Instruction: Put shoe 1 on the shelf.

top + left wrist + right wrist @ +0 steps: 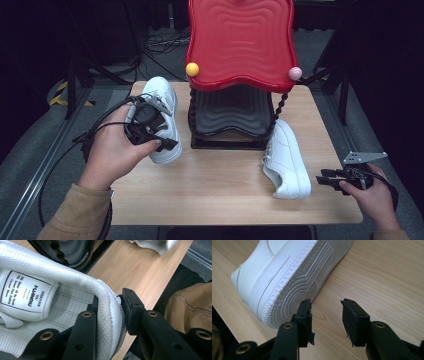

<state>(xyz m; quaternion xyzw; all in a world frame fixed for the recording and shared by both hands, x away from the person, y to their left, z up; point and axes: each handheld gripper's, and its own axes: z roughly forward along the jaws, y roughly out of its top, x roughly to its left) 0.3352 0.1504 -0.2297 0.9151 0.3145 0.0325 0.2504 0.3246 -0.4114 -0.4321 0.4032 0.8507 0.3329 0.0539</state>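
A white sneaker hangs above the table's left side, held by my left gripper. In the left gripper view the jaws pinch the shoe's heel collar, one jaw inside the shoe and one outside, and the tongue label faces the camera. A second white sneaker lies tipped on its side at the table's right, sole turned toward my right gripper. That gripper hovers open just off the shoe's toe end, nothing between its fingers.
A red two-tier rack with a dark lower shelf stands at the back middle of the wooden table. Yellow and pink balls cap its posts. Bare wood lies between the shoes. Cables trail off the left.
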